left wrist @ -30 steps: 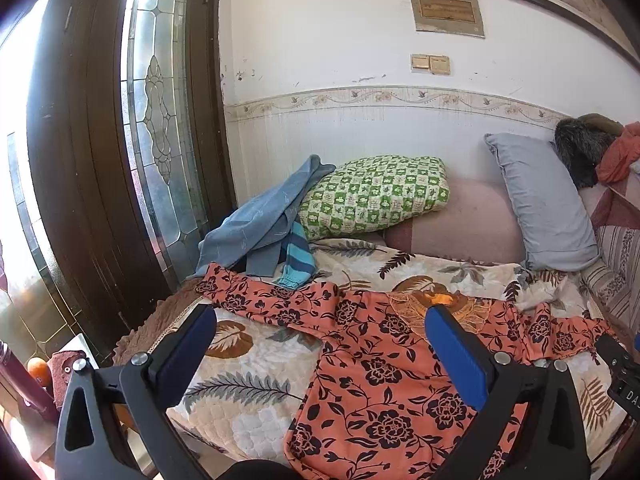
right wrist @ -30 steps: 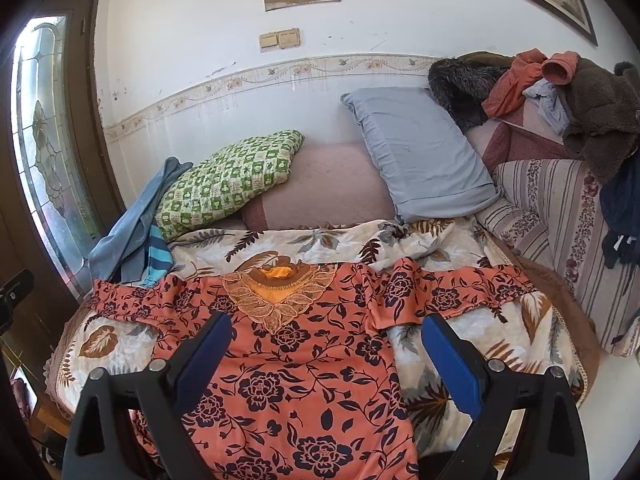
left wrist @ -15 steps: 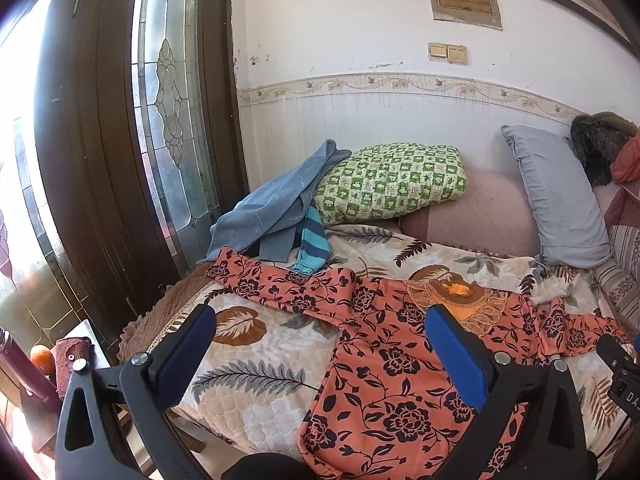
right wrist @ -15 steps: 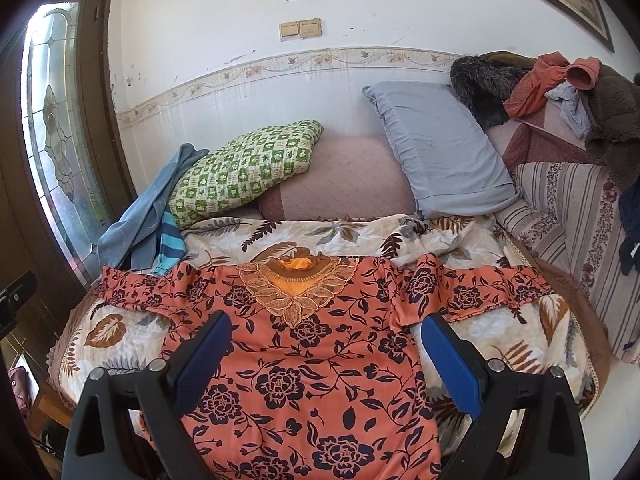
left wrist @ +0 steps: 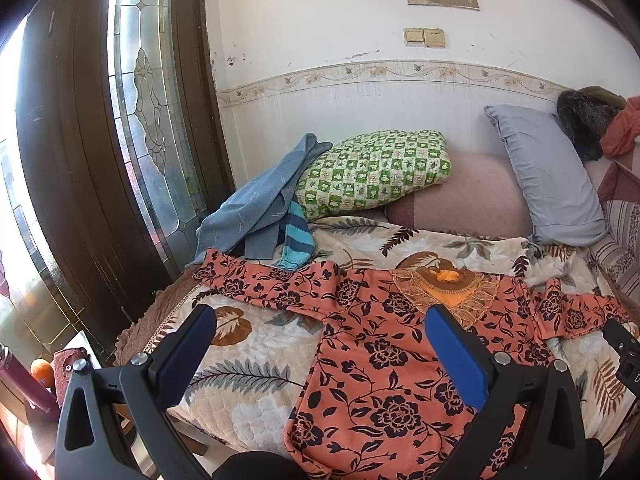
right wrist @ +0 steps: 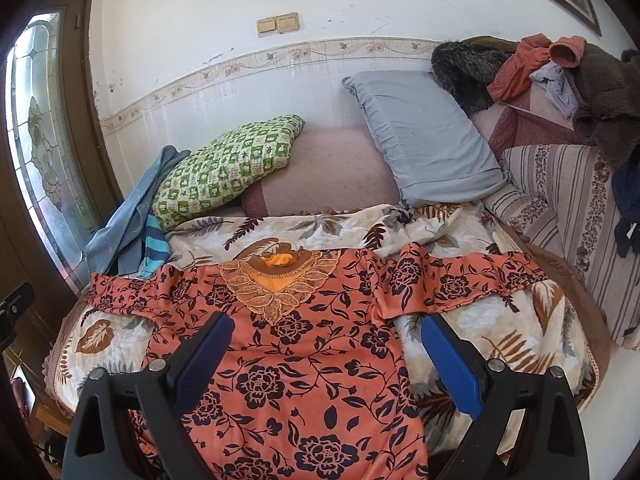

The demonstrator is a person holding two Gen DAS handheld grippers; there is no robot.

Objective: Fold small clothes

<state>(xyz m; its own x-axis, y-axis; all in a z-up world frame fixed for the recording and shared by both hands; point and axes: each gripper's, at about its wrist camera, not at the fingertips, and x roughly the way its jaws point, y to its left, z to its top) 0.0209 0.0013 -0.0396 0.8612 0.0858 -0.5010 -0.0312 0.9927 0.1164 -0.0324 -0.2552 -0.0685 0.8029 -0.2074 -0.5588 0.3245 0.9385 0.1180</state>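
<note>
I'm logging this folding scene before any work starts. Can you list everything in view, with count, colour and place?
Orange floral-print cotton garment: one, orange with dark flowers, spread flat on the bed, sleeves out.
Leaf-print quilted bedspread: one, cream and brown, under the garment.
Green checked pillow: one, against the wall, left.
Grey pillow: one, against the wall, right.
Blue cloth: one, beside the green pillow.
Heap of clothes: several, dark and orange, far right.
Wall switches: two, beige.
Left tool: one, blue pads, open, empty.
Right tool: one, open, empty.
</note>
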